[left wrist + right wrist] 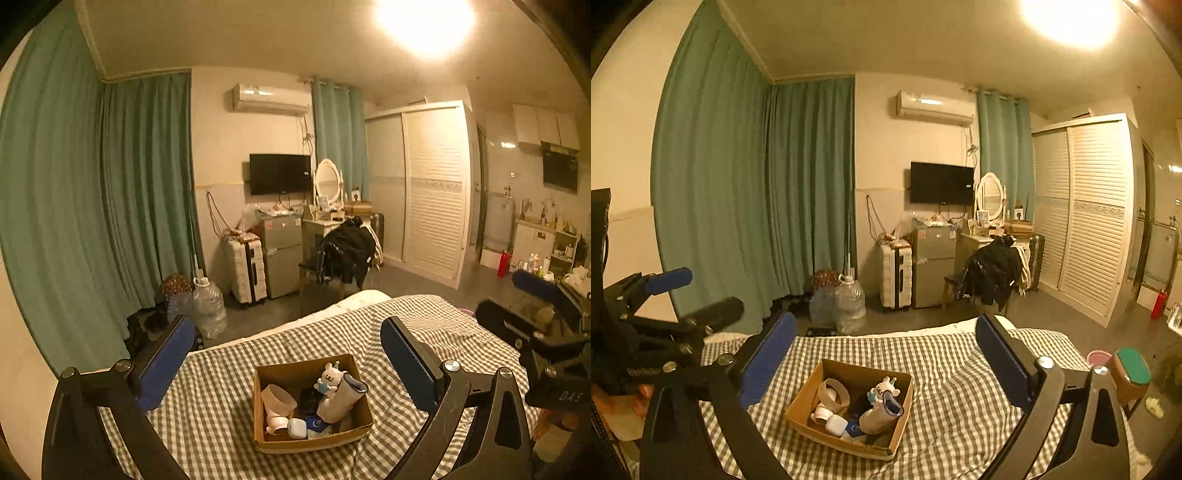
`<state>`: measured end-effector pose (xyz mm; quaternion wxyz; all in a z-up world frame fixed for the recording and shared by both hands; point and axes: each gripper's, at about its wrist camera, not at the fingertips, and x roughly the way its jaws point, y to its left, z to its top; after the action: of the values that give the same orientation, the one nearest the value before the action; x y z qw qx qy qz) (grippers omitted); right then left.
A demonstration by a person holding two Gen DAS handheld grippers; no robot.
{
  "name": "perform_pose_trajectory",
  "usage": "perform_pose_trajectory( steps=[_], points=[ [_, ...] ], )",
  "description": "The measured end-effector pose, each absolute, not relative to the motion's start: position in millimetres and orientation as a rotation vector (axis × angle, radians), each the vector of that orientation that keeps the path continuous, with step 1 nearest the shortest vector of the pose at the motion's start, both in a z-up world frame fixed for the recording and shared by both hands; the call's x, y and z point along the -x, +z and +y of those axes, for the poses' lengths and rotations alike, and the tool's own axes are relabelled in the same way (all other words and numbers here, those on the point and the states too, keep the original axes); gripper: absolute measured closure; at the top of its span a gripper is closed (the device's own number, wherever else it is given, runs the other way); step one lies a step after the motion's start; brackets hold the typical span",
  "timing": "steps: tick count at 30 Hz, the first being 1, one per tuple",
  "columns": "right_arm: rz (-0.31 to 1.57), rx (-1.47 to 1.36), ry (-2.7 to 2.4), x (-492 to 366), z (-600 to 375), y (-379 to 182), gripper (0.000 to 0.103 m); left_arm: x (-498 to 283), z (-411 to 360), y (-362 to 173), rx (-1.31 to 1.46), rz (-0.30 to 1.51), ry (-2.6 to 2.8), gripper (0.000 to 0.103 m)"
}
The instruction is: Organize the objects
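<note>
An open cardboard box (314,444) (834,439) sits on the checked bedspread (207,387) (960,387). Inside it are a white bear toy (330,378) (886,387), a tape roll (279,398) (834,395), a white boot-shaped item (341,402) (877,419) and a small white case (297,428) (834,424). My left gripper (288,328) is open, raised above and behind the box, with nothing between its blue pads. My right gripper (886,321) is open likewise and holds nothing. Each gripper shows at the edge of the other's view, the right gripper (535,325) and the left gripper (683,295).
Beyond the bed's far end stand large water bottles (208,306), a white suitcase (245,269), a small fridge (280,254) and a chair draped with a black jacket (345,254). A green-topped stool (1132,369) and a pink cup (1099,357) are at the bed's right side.
</note>
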<state>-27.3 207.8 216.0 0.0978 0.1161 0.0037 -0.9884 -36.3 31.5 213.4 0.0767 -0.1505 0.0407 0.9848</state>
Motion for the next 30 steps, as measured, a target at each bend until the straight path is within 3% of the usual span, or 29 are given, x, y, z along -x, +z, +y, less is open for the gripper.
perform_pose_trajectory(
  steps=[6,14,22,25,30],
  points=[
    [-0.004,-0.292,-2.914,-8,211,186,0.001,3,17,189,0.392,0.051,2.986,0.000],
    [0.047,-0.231,-2.920,-14,198,119,0.001,-28,-4,112,0.375,-0.067,3.151,0.000],
    [0.058,-0.267,-2.935,-4,195,48,0.000,-21,-6,34,0.477,0.057,3.294,0.000],
    [0.032,-0.290,-2.921,2,191,24,0.001,-13,-8,17,0.530,0.019,3.283,0.000],
    [0.088,-0.346,-2.923,15,179,1,0.001,-7,-3,7,0.561,0.113,3.287,0.000]
  ],
)
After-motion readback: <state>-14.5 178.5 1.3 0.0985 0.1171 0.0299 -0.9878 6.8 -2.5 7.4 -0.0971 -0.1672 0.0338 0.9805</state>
